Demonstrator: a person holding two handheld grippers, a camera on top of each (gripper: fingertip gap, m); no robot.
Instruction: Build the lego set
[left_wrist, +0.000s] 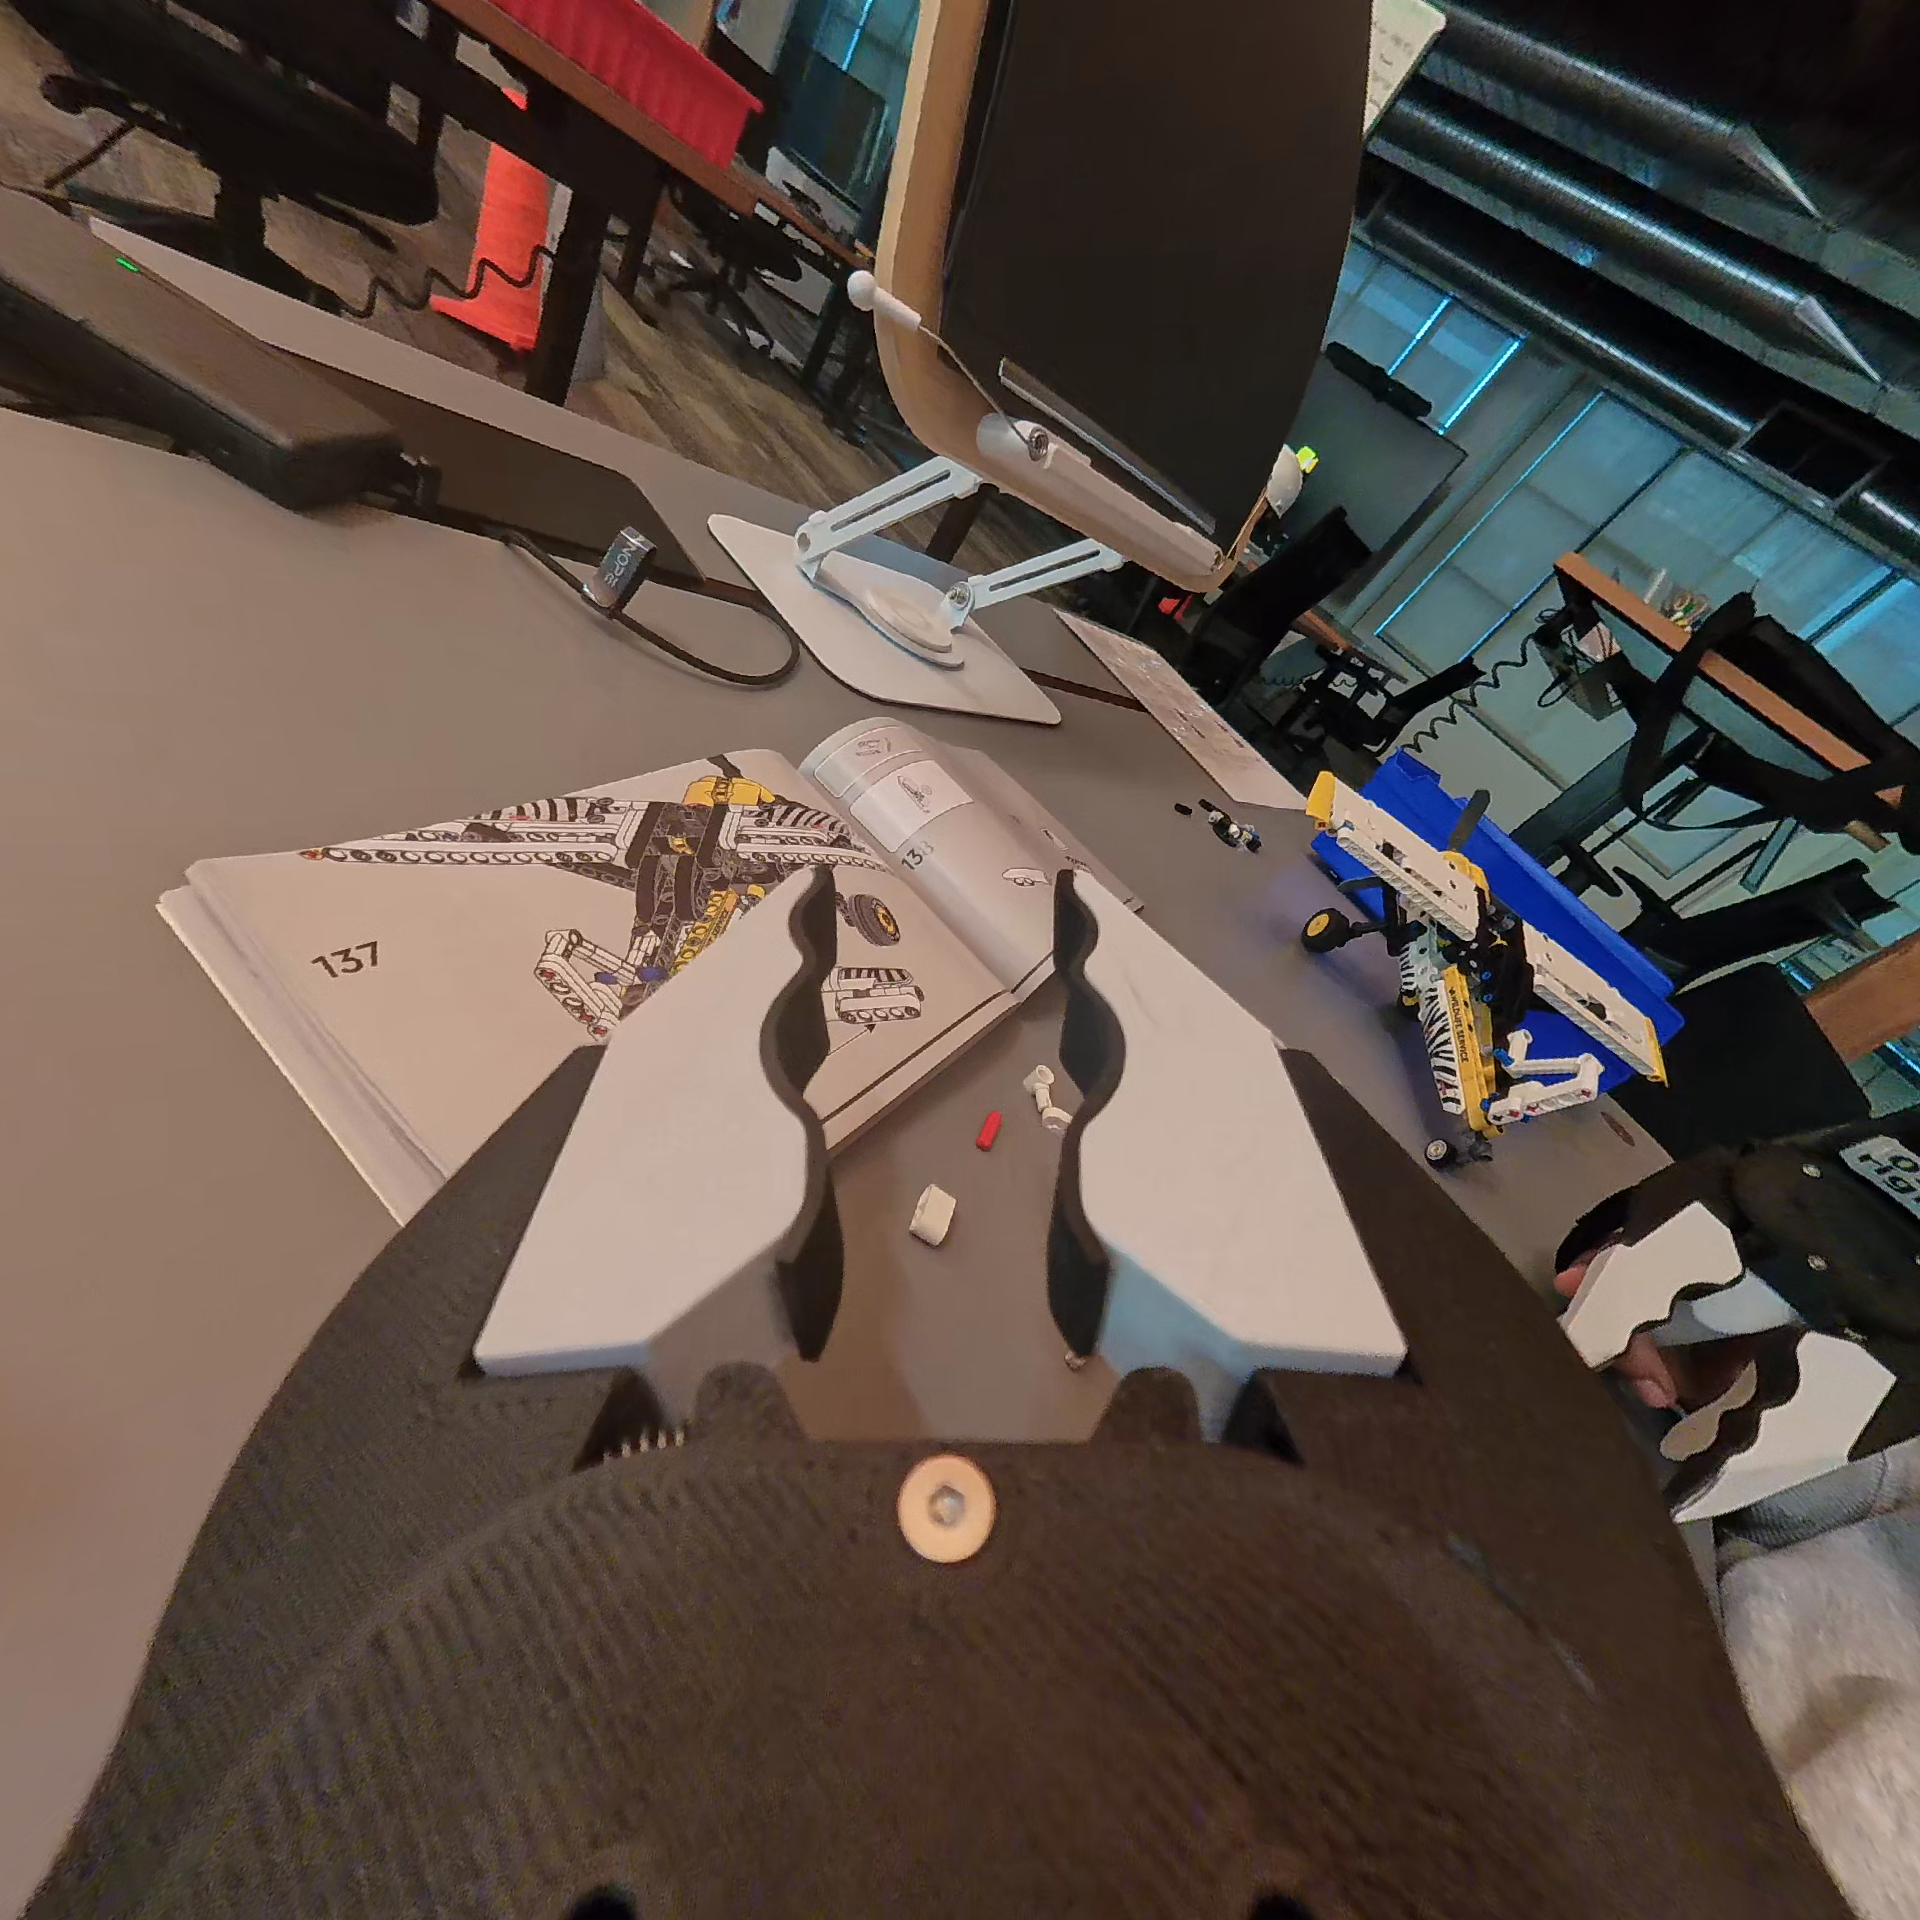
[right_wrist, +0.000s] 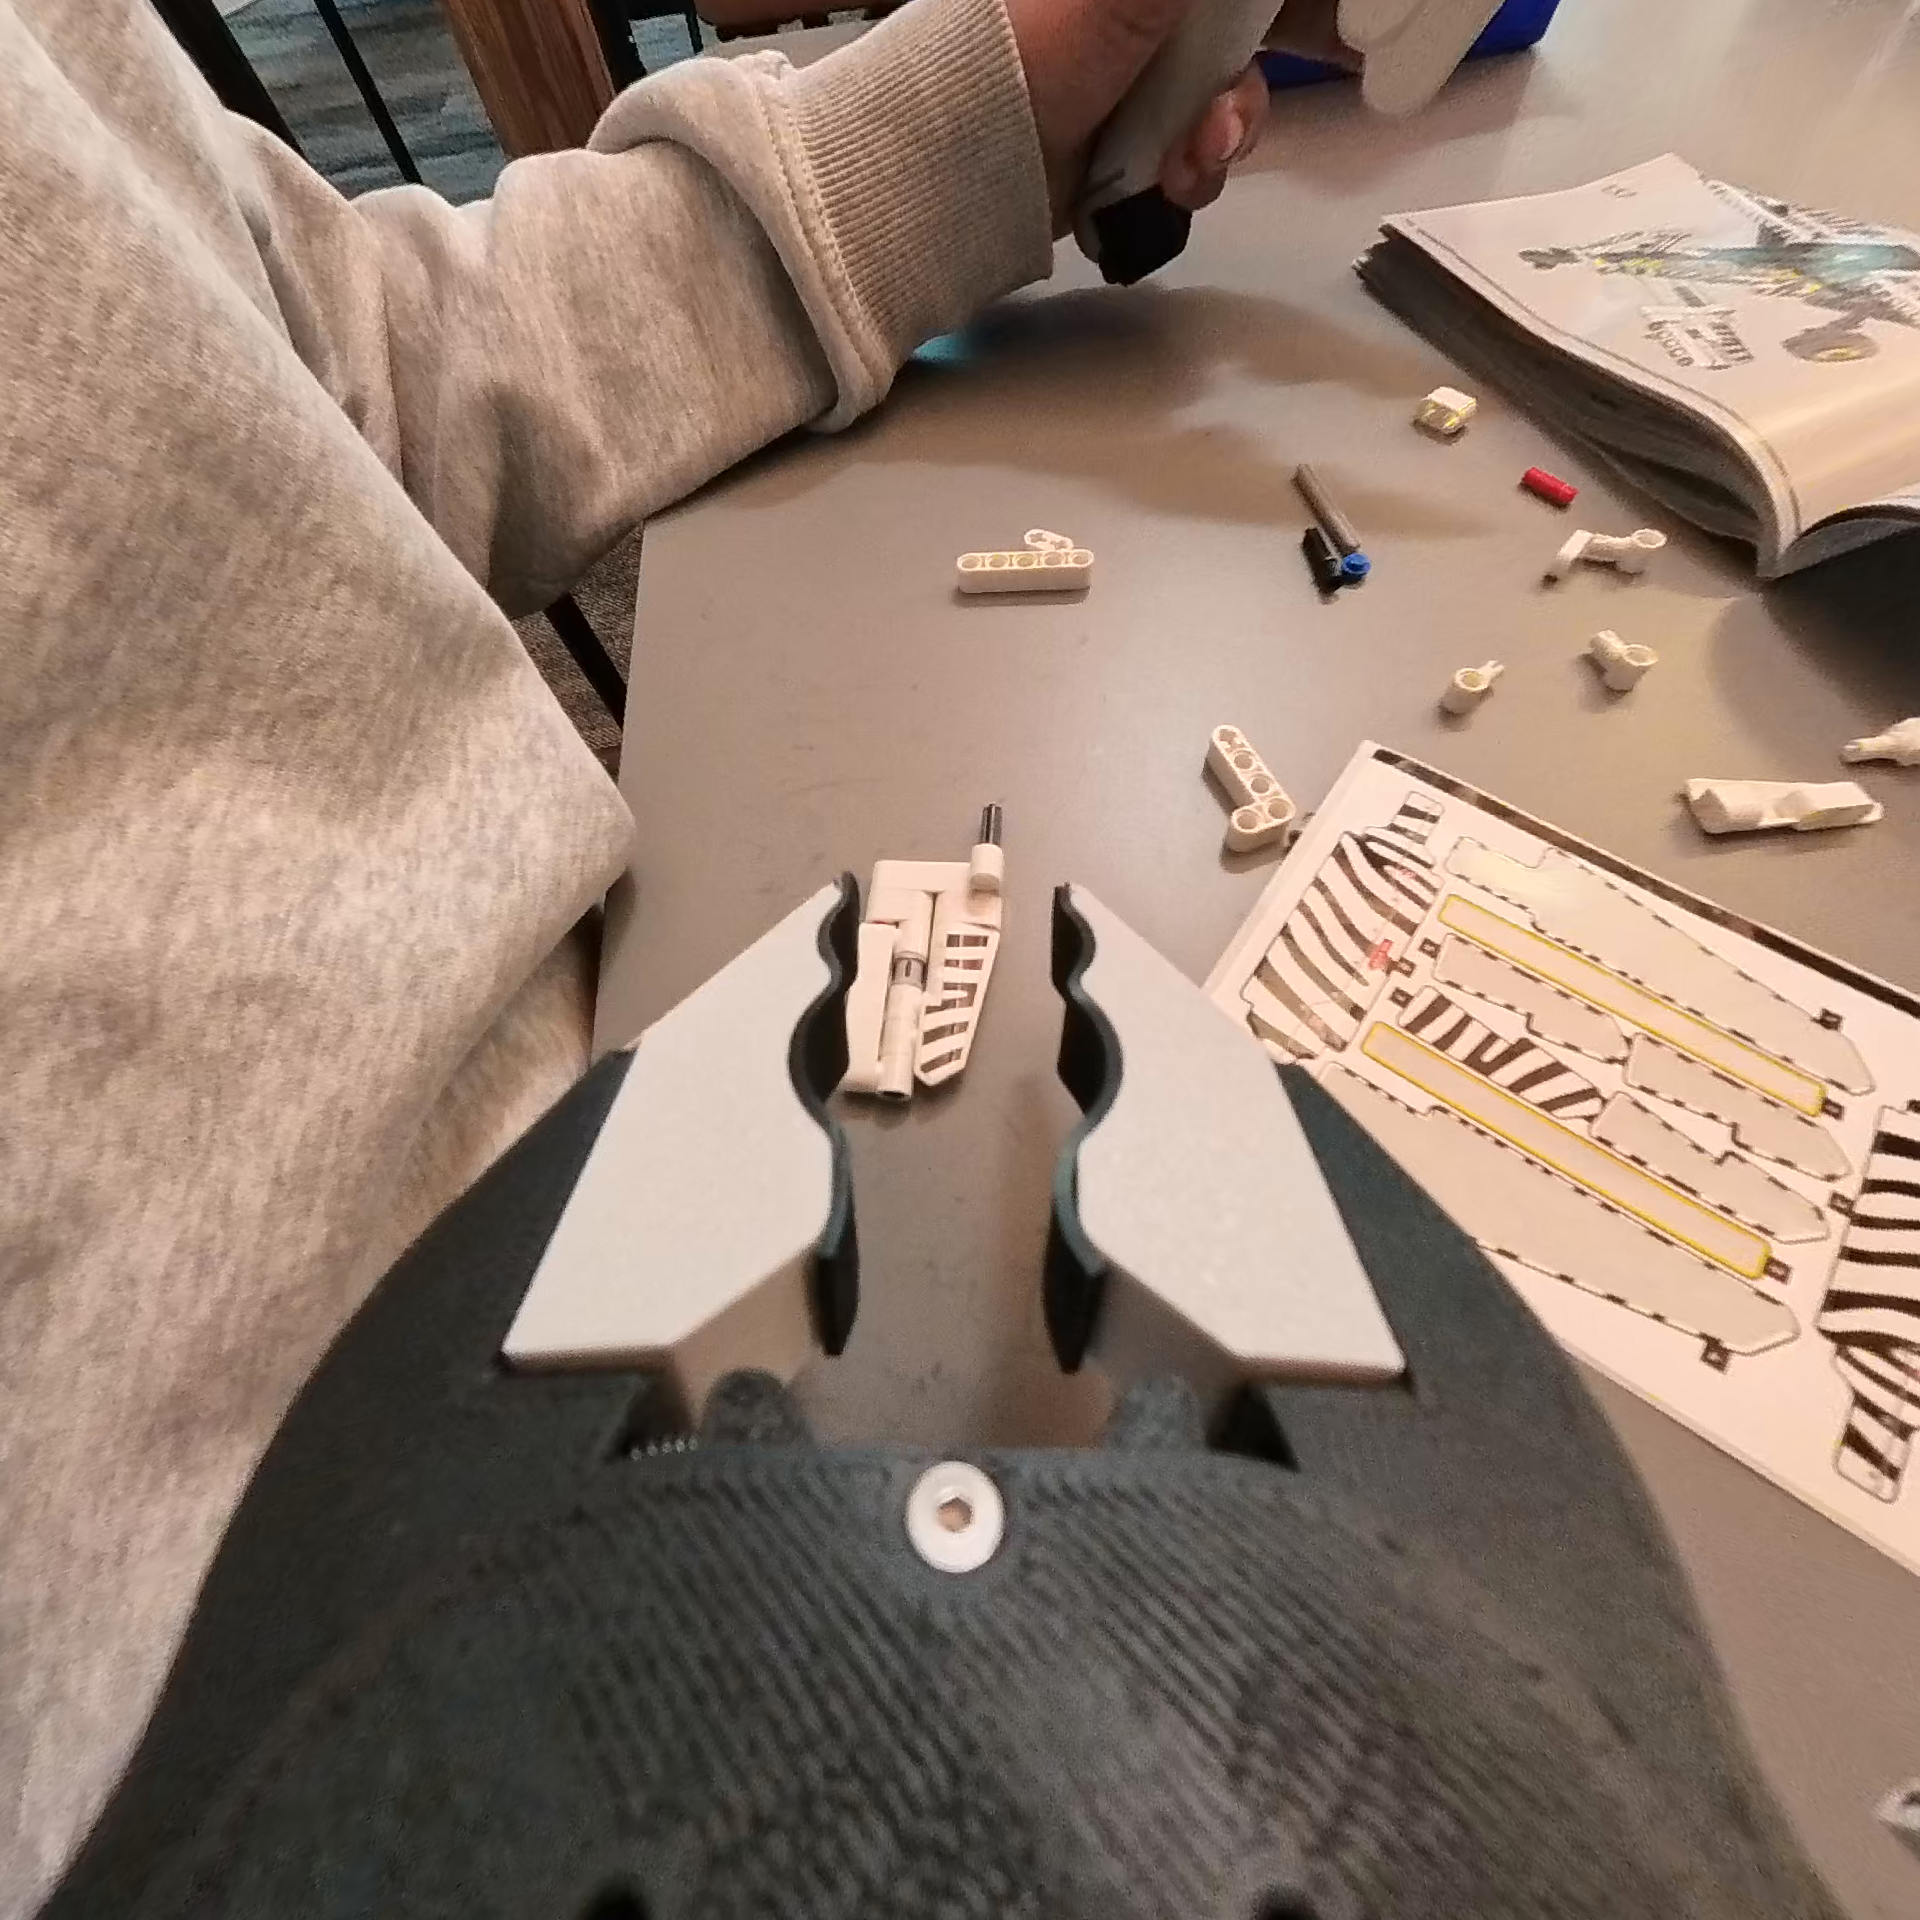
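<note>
My left gripper (left_wrist: 945, 894) is open and empty above the grey table, over an open instruction booklet (left_wrist: 540, 914). Small loose pieces lie under it: a red pin (left_wrist: 988, 1130), a white bush (left_wrist: 932, 1214) and white connectors (left_wrist: 1044, 1091). A part-built yellow, white and zebra-striped Lego model (left_wrist: 1475, 956) stands to the right. My right gripper (right_wrist: 951, 904) is open and empty, its fingers on either side of a small white and zebra-striped sub-assembly (right_wrist: 925, 977) that lies on the table. It also shows at the right edge of the left wrist view (left_wrist: 1714, 1340).
A blue bin (left_wrist: 1538, 914) stands behind the model. A tablet on a stand (left_wrist: 1143, 260) rises at the back. A zebra sticker sheet (right_wrist: 1621, 1122), white beams (right_wrist: 1023, 571), a black axle with a blue pin (right_wrist: 1330, 530) and a grey sleeve (right_wrist: 416, 312) surround my right gripper.
</note>
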